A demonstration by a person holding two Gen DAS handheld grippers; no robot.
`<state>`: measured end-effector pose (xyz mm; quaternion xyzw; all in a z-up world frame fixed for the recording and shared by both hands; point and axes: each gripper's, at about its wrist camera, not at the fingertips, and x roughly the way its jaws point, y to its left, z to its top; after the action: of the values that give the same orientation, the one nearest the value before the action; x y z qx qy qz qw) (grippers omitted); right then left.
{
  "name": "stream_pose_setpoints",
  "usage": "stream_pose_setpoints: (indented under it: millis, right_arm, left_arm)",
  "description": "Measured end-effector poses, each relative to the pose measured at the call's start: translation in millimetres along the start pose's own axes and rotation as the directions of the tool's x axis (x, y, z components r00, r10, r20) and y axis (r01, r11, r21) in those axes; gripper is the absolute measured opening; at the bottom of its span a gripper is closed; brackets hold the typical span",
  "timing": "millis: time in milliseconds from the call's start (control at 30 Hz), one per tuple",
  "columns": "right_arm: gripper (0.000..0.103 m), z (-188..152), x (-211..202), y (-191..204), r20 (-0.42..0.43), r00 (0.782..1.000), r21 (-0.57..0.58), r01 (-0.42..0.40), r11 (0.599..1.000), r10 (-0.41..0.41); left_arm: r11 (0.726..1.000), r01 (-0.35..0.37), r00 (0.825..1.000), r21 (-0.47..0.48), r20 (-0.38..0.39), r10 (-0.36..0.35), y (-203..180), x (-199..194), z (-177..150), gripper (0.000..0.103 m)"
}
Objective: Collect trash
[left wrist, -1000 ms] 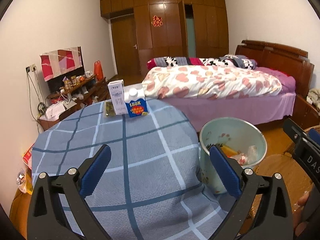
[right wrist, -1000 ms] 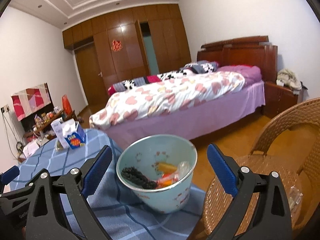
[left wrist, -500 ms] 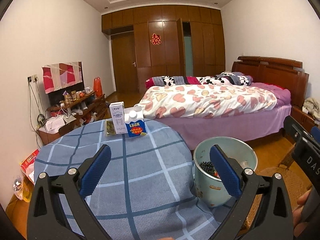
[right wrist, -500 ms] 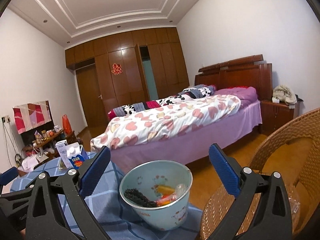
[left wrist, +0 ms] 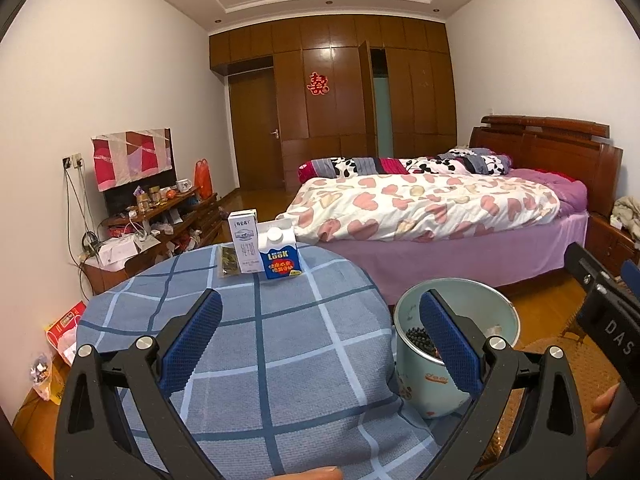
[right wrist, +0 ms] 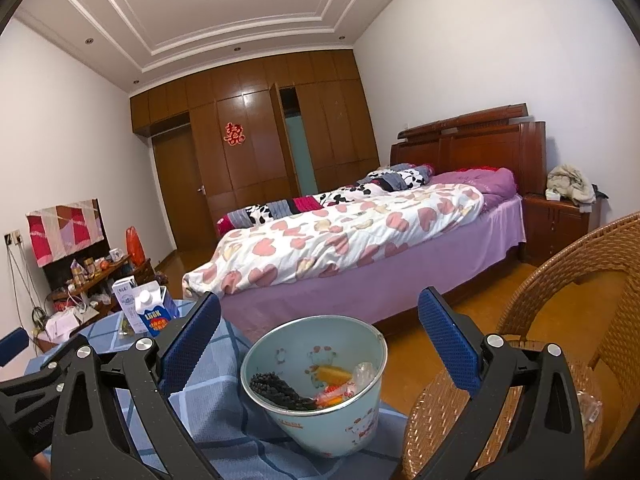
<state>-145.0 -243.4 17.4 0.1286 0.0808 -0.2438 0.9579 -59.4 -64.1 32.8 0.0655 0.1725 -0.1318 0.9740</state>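
over the near edge of the table: both grippers hang raised and level, looking across the room.
left gripper (left wrist: 320, 336): jaws spread wide, nothing between the pads; it sits above the checked tablecloth (left wrist: 256, 344).
right gripper (right wrist: 320, 336): jaws likewise apart and empty; it hangs just above the trash bucket (right wrist: 320, 420).
trash bucket: at the table's right near edge, beside the wicker chair (right wrist: 560, 320); it already holds dark stalks, an orange piece and clear wrappers.
trash left on table: a white carton (left wrist: 243, 246), a blue look carton (left wrist: 279, 254) and a flat dark packet (left wrist: 228, 261), bunched at the far edge.
key relation: the cartons lie straight ahead of the left gripper, well apart from it, a touch left of its centre line; from the right gripper they lie far off to the left.
long axis: both cartons stand upright, so their long axis is vertical; the packet lies flat.
nearer hand: the left, by my reading, since its line to the cartons is direct.
likely next need: a forward reach across the cloth, pads closing on a carton's sides.
risk: the cartons touch, so one may topple.
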Motion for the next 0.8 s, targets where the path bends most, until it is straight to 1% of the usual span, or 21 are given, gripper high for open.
stream_pose_setpoints:
  millis: [400, 800]
  right_arm:
    - [0.097, -4.9, 3.4, 3.0, -0.028, 1.000, 0.001, 0.000, 1.000, 0.000]
    - [0.097, -5.6, 3.7, 3.9, -0.030, 1.000, 0.001, 0.000, 1.000, 0.000]
  left_arm:
    - [1.000, -0.006, 1.000, -0.005, -0.009, 0.006, 1.7, 0.6, -0.4, 0.097]
    - [1.000, -0.011, 1.000, -0.011, -0.012, 0.011, 4.4, 1.4, -0.6, 0.097]
